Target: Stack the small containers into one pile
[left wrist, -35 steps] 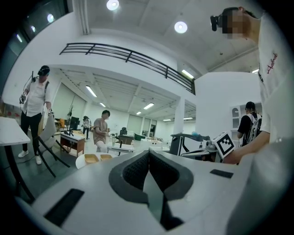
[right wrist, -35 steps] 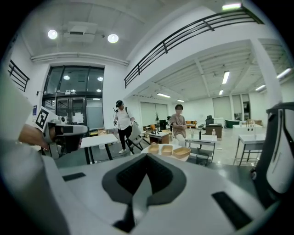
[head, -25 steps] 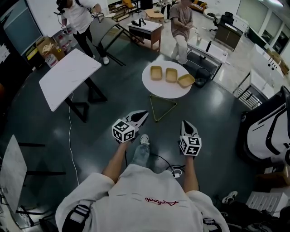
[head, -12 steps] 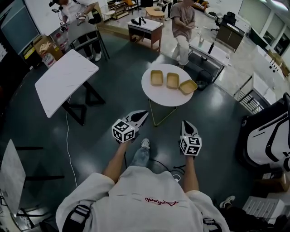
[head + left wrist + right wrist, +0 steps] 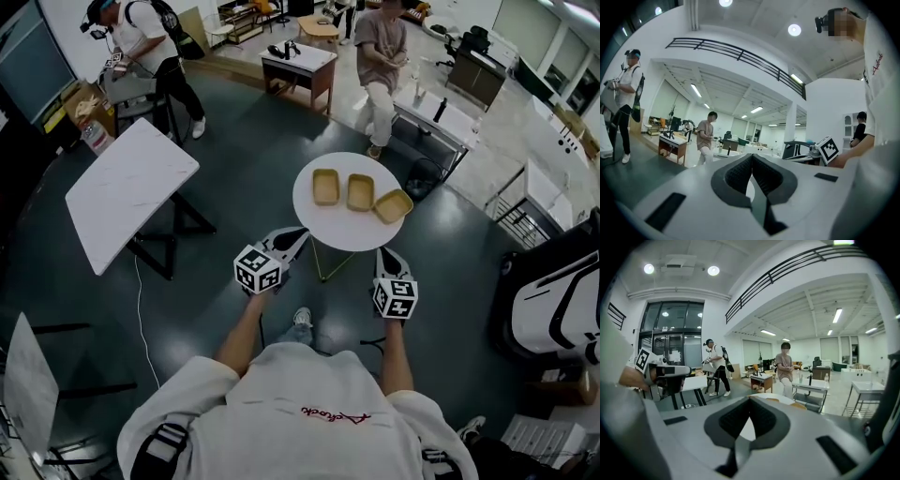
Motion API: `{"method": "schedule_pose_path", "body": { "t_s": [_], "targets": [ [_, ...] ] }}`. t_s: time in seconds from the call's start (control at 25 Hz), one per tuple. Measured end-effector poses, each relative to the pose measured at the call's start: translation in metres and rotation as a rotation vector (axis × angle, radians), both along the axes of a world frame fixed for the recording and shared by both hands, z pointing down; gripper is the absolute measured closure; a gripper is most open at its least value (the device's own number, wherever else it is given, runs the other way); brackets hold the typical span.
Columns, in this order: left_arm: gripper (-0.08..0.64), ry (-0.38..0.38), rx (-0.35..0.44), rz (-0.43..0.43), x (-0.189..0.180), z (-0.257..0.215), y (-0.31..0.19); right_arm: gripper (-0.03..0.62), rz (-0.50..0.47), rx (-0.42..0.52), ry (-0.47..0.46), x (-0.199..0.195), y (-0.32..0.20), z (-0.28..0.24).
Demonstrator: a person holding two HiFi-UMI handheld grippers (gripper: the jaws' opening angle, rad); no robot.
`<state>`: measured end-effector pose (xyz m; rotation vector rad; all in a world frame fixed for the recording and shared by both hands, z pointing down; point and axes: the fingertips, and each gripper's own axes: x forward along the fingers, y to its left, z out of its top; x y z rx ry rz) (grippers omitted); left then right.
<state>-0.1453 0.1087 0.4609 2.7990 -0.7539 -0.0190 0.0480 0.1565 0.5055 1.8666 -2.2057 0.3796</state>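
Three small tan containers (image 5: 325, 186) (image 5: 360, 191) (image 5: 392, 205) sit side by side, unstacked, on a round white table (image 5: 309, 217) ahead of me. My left gripper (image 5: 296, 233) is shut and empty, held short of the table's near left edge. My right gripper (image 5: 386, 253) is shut too, with nothing in it, just short of the table's near right edge. In the left gripper view the left gripper (image 5: 751, 157) shows its pads pressed together. Past my right gripper (image 5: 750, 399) in its own view, the table top (image 5: 774, 399) and one container's rim (image 5: 797, 405) show.
A tilted white rectangular table (image 5: 131, 192) stands to the left, another white panel (image 5: 23, 375) at lower left. A person (image 5: 380, 56) stands behind the round table near a desk (image 5: 298, 61); another person (image 5: 141, 42) is at back left. A large white machine (image 5: 562, 291) is at the right.
The round table with the containers has come nearer to both grippers as I walked toward it. Both grippers stayed shut in front of me. The people in the background shifted.
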Motion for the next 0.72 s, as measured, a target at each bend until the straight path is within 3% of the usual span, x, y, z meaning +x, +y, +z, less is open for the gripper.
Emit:
{"method": "schedule_pose_path", "body": {
  "t_s": [0.32,0.72],
  "targets": [
    [0.549,0.012,0.02,0.047,0.019,-0.012,-0.089,0.572,0.04,0.025,0.019,0.016,-0.084,-0.016],
    [0.549,0.017,0.021,0.123,0.044,-0.007,-0.149,0.572,0.103,0.02,0.028,0.033,-0.132,-0.01]
  ]
}}
